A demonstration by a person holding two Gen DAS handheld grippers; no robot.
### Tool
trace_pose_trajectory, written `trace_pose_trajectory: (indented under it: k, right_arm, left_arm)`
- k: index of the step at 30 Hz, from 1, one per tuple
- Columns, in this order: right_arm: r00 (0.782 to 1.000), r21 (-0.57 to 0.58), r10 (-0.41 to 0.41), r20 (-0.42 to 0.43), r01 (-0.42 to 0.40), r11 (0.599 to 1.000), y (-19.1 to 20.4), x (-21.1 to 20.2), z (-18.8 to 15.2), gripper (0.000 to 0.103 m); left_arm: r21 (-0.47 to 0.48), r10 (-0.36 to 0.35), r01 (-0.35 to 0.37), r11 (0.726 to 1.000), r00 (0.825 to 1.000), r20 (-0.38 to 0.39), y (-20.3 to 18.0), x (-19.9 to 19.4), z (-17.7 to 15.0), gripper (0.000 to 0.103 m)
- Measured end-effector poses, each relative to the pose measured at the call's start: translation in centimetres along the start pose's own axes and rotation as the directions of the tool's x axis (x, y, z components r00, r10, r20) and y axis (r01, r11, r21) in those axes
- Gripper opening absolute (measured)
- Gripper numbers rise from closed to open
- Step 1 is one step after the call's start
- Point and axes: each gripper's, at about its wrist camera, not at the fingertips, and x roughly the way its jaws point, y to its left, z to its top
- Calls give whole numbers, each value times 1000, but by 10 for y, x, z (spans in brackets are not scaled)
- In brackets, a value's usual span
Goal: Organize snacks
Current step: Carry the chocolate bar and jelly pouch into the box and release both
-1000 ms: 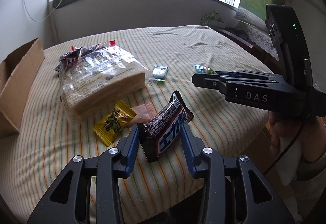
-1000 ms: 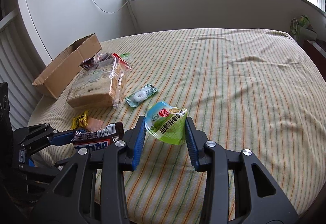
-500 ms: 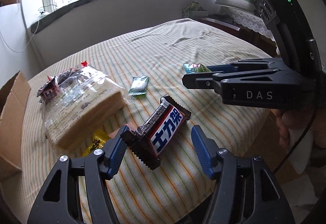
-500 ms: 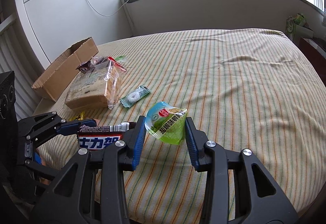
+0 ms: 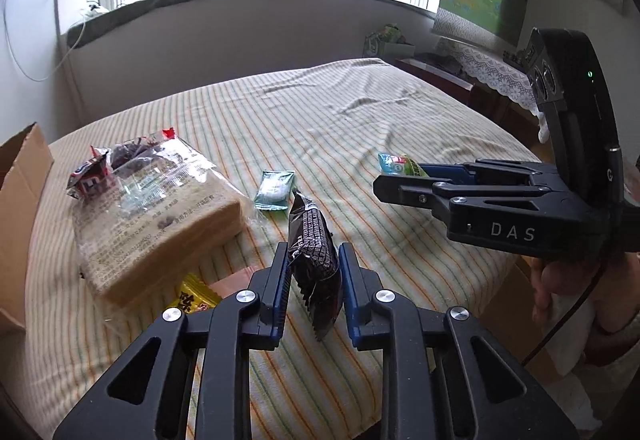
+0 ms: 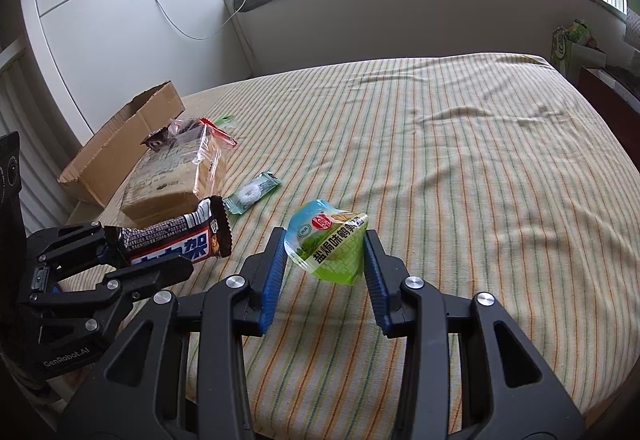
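The left gripper [image 5: 313, 282] is closing again on the chocolate bar [image 5: 314, 252] (seemingly re-gripped edgewise), while the right gripper [image 6: 325, 266] is still pinching the green pouch [image 6: 330, 246], both ready for sorting.

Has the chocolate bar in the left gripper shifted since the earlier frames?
Yes. The chocolate bar has turned from label-up to edge-on between the closing jaws of the left gripper, lifted off the striped bedspread.

"DAS" is printed in pale letters on the right gripper [image 5: 404, 176], and "GenRobot.AI" on the left gripper [image 6: 132, 256]. The white characters "力架" are shown on the chocolate bar [image 6: 176, 236]. "盐焗味鹌鹑蛋" is printed on the green pouch [image 6: 330, 246].
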Motion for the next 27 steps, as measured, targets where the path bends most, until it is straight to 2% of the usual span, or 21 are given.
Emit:
trace_pose_trajectory:
  k: [6, 11, 14, 18, 22, 27]
  right_arm:
    - [1000, -7, -14, 25, 14, 1000, 7, -11, 13, 39]
    - [993, -48, -39, 114, 45, 998, 22, -45, 51, 39]
    - [982, -81, -48, 184, 63, 995, 38, -70, 76, 39]
    - [973, -117, -56, 226, 84, 990, 56, -86, 94, 39]
    - [972, -143, -60, 225, 94, 985, 71, -86, 102, 39]
    - [976, -173, -63, 210, 100, 980, 92, -80, 103, 39]
  left_arm:
    - [-10, 23, -22, 1000, 998, 54, 5, -17, 12, 21]
    - [-43, 23, -18, 999, 991, 128, 19, -41, 32, 21]
    - [-33, 45, -39, 999, 977, 211, 27, -69, 59, 21]
    - [-26, 87, -83, 996, 951, 297, 34, -105, 81, 21]
    - [-31, 104, -100, 995, 938, 330, 41, -119, 82, 21]
    - [-60, 105, -90, 994, 934, 342, 58, -124, 76, 21]
